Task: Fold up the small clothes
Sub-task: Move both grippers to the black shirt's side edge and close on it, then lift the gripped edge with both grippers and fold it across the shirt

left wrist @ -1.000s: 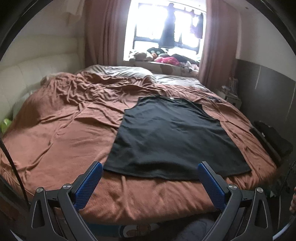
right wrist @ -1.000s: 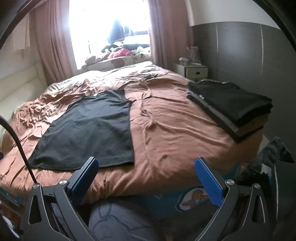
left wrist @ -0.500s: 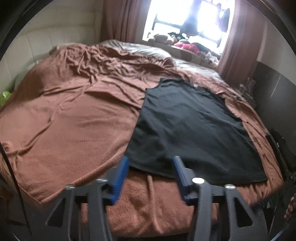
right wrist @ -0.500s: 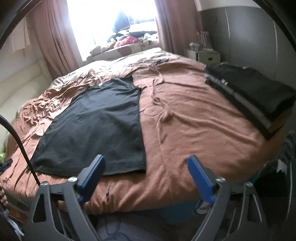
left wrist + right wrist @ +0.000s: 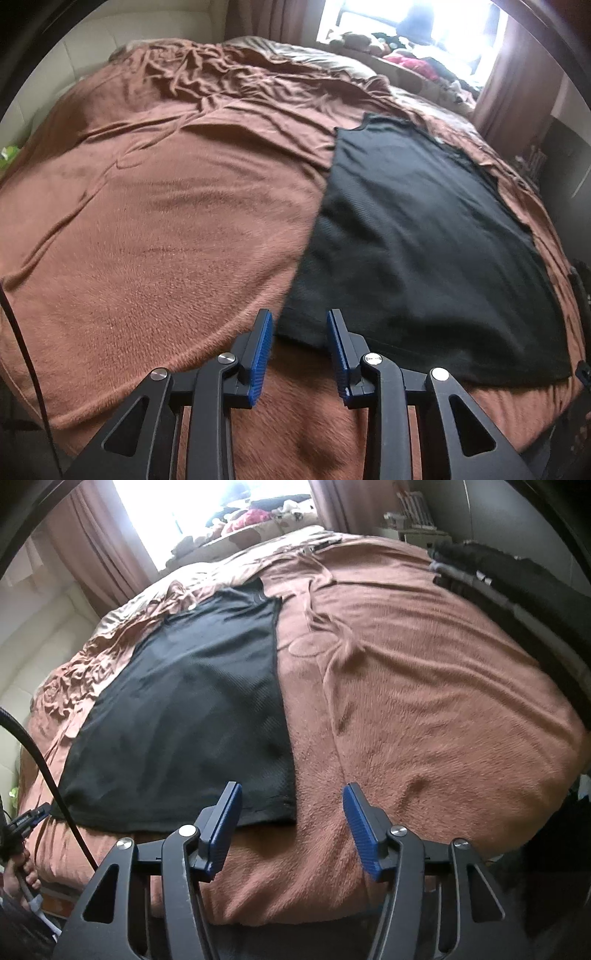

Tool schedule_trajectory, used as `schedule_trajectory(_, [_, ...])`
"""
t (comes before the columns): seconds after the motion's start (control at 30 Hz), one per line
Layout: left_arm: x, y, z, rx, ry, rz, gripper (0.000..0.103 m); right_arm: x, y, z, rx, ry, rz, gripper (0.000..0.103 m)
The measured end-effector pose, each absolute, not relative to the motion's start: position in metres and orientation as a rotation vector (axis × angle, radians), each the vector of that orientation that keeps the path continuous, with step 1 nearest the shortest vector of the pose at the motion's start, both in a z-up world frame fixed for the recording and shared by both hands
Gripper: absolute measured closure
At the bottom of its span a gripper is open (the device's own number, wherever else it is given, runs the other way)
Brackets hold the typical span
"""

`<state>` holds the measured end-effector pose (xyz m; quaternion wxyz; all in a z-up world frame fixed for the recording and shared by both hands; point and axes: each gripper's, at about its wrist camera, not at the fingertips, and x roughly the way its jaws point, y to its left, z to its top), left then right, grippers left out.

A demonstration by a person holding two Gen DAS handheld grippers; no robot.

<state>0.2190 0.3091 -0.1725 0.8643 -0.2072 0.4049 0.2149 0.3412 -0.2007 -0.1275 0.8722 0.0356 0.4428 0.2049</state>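
Left gripper [image 5: 300, 325] hangs over the near left corner of the black sleeveless top [image 5: 424, 236], which lies spread flat on the brown fleece blanket [image 5: 166, 229]. Its jaws have just been closing and now stand narrowly apart; the corner of the hem shows in the gap, but the blue pads [image 5: 262, 347] do not press on it, so nothing is held yet. The risk here, as I judge it, is that the narrow gap comes down astride the hem and pinches the fleece together with the top, or catches only the upper layer, so the fold drags the blanket or opens the garment.

Right gripper [image 5: 291, 805], in its own view, sits above the near right corner of the same top [image 5: 192, 701], jaws parted more widely and also just closing, with the corner and a strip of blanket [image 5: 424, 701] between them and no pad contact. Closing too far to the right would seize blanket alone. If the two grippers take unequal bites, the hem would likely lift askew and the fold come out crooked. A stack of folded dark clothes [image 5: 517, 587] lies at the far right edge, well apart. At the lower left a hand [image 5: 16, 871] holds the other handle beside a black cable [image 5: 44, 768], which could snag the hem.
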Motion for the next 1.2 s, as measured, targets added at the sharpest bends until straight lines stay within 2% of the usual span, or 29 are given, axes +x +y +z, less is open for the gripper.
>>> schedule_trajectory(0.07, [0.22,0.314,-0.177,-0.453,0.852,0.455,0.076,0.346,-0.199,-0.13,0.085,0.949,0.44,0.056])
schedule_trajectory(0.23, [0.222,0.318,-0.184,-0.489,0.851,0.445,0.079,0.356,-0.197,-0.132,0.08,0.958,0.435,0.057])
schedule_trajectory(0.4, [0.226,0.317,-0.183,-0.484,0.863,0.44,0.095,0.358,-0.196,-0.134,0.118,0.961,0.451,0.057])
schedule_trajectory(0.47, [0.226,0.317,-0.181,-0.488,0.86,0.439,0.097,0.36,-0.189,-0.137,0.153,0.979,0.488,0.071])
schedule_trajectory(0.53, [0.224,0.318,-0.179,-0.497,0.855,0.44,0.098,0.359,-0.189,-0.141,0.169,0.99,0.502,0.074])
schedule_trajectory(0.67, [0.217,0.318,-0.17,-0.511,0.836,0.448,0.098,0.364,-0.202,-0.145,0.227,0.99,0.472,0.095])
schedule_trajectory(0.73, [0.212,0.316,-0.162,-0.51,0.819,0.449,0.098,0.364,-0.204,-0.143,0.241,0.988,0.483,0.098])
schedule_trajectory(1.2, [0.175,0.294,-0.135,-0.537,0.75,0.411,0.098,0.338,-0.239,-0.112,0.277,0.911,0.558,0.1])
